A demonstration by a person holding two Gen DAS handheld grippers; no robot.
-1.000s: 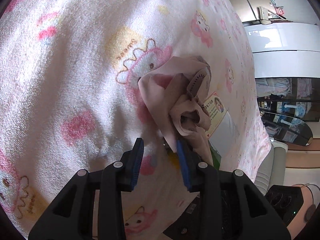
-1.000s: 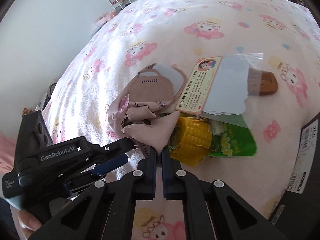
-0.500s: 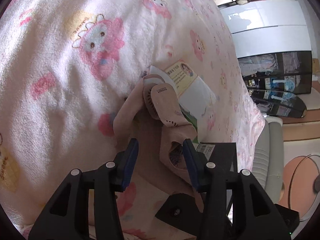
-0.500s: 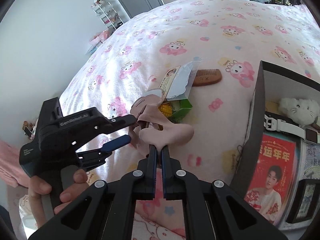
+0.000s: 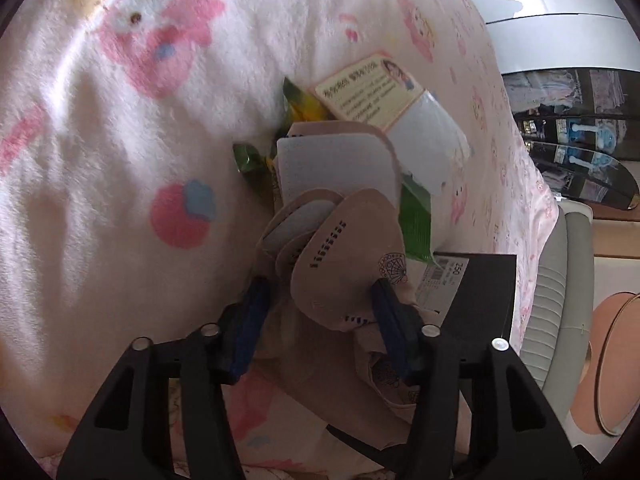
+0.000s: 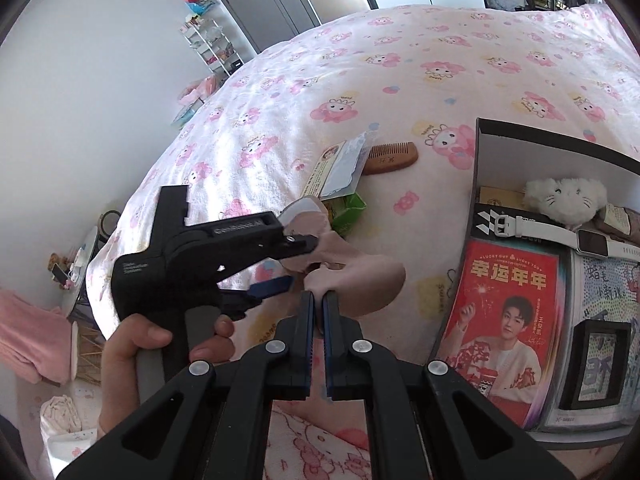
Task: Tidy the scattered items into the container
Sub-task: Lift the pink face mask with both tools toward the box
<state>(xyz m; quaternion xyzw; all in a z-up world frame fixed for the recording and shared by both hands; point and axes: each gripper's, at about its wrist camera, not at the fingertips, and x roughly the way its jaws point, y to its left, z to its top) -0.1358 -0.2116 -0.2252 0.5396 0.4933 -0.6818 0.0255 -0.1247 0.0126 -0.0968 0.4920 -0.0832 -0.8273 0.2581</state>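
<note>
Both grippers meet at a beige cloth bundle lifted above the bed, just left of the black box.

The right gripper (image 6: 319,300) points forward over the bed (image 6: 360,92), its fingers pinched nearly together on a fold of the beige cloth bundle (image 6: 360,280). The left gripper (image 5: 320,300), held in the person's left hand (image 6: 160,344), reaches in from the left of the box (image 6: 480,168); its blue pads (image 5: 256,300) stand apart on either side of the bundle, which sits between them. Whether they press it I cannot tell. Beyond the bundle, left of the box, lie a green packet (image 6: 348,208), a printed card (image 6: 332,168) and a wooden comb (image 6: 390,158).
</note>
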